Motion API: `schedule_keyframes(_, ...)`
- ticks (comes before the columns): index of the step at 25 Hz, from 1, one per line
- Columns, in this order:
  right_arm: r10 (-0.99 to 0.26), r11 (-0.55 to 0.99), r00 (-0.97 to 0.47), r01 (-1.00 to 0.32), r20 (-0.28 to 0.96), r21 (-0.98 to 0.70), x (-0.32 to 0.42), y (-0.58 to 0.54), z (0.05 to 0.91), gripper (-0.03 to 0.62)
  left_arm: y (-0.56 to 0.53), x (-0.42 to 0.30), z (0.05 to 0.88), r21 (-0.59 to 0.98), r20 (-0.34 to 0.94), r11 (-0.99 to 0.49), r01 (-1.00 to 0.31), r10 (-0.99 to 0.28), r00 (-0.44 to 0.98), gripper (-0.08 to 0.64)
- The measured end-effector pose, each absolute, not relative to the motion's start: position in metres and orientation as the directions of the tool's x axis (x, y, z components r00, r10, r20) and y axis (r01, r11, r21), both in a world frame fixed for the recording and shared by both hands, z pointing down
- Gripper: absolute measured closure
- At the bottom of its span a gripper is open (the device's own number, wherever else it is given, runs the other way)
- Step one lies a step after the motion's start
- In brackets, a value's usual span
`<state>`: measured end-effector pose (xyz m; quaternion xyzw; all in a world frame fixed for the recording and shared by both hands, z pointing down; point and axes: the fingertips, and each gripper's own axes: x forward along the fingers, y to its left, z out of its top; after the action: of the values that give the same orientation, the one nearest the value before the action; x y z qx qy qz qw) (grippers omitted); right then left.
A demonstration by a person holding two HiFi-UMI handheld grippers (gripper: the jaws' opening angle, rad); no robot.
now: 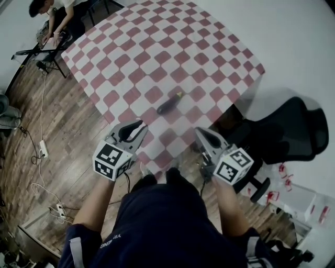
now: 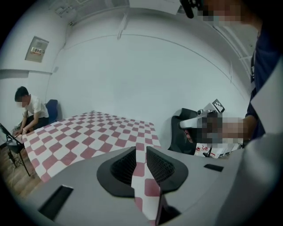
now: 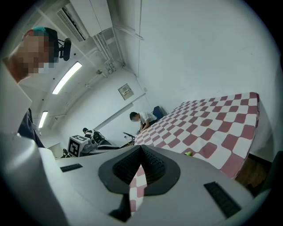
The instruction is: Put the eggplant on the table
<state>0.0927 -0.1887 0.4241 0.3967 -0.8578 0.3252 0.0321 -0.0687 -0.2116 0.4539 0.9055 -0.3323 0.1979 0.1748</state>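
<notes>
A dark purple eggplant (image 1: 170, 103) with a yellow-green stem lies on the red-and-white checked table (image 1: 157, 47), near its front edge. Both grippers hang in the air in front of that edge, short of the eggplant and apart from it. My left gripper (image 1: 138, 127) (image 2: 141, 150) has a narrow gap between its jaws and nothing in it. My right gripper (image 1: 201, 133) (image 3: 140, 148) has its jaw tips together and holds nothing. In the right gripper view only a small green bit (image 3: 189, 153) shows on the cloth past the jaw, probably the stem.
A black office chair (image 1: 293, 131) stands right of the table's front corner. A person (image 1: 52, 15) bends over a stand at the far left corner. Cables and a power strip (image 1: 43, 149) lie on the wood floor at the left.
</notes>
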Motion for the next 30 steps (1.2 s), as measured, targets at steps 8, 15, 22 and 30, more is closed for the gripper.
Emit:
schedule_keyframes(8, -0.672, 0.503, -0.684, -0.703, 0.284, -0.503, 0.068, -0.181, 0.404, 0.577, -0.196, -0.085, 0.428, 0.186, 0.407, -0.728, -0.66, -0.554, 0.726, 0.509)
schedule_keyframes(15, -0.676, 0.526, -0.687, -0.704, 0.267, -0.478, 0.053, -0.17, 0.392, 0.577, -0.185, -0.092, 0.416, 0.186, 0.372, -0.745, -0.64, -0.55, 0.748, 0.523)
schedule_keyframes(22, -0.665, 0.544, -0.697, -0.698, 0.268, -0.466, 0.043, -0.164, 0.393, 0.577, -0.172, -0.091, 0.416, 0.229, 0.342, -0.753, -0.617, -0.532, 0.775, 0.531)
schedule_keyframes(30, -0.661, 0.549, -0.699, -0.699, 0.274, -0.458, 0.044, -0.163, 0.393, 0.577, -0.175, -0.089, 0.407, 0.251, 0.318, -0.745, -0.618, -0.54, 0.779, 0.532)
